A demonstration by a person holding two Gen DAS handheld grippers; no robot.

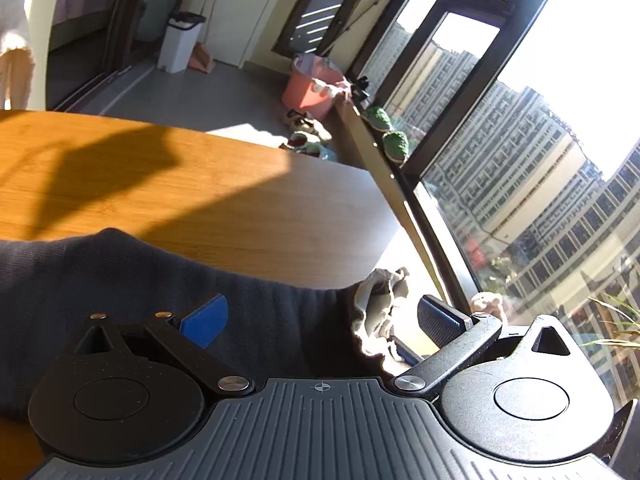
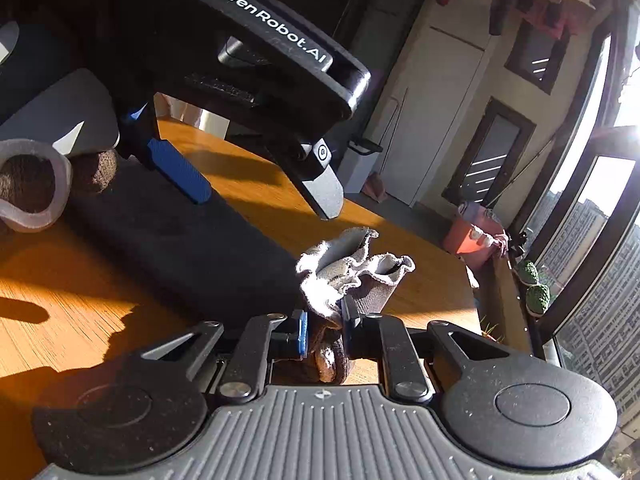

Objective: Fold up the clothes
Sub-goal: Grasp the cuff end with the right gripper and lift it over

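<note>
The right gripper (image 2: 324,332) is clamped on the grey cuff (image 2: 352,268) of a dark garment (image 2: 180,236) stretched across the wooden table (image 2: 80,292) ahead. The left gripper (image 1: 320,316), fingers spread wide and holding nothing, hovers just above that garment.

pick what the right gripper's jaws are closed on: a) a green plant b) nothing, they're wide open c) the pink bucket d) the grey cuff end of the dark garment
d: in the right wrist view the right gripper has its jaws pinched shut on the grey ruffled cuff of the dark garment lying on the wooden table.
</note>
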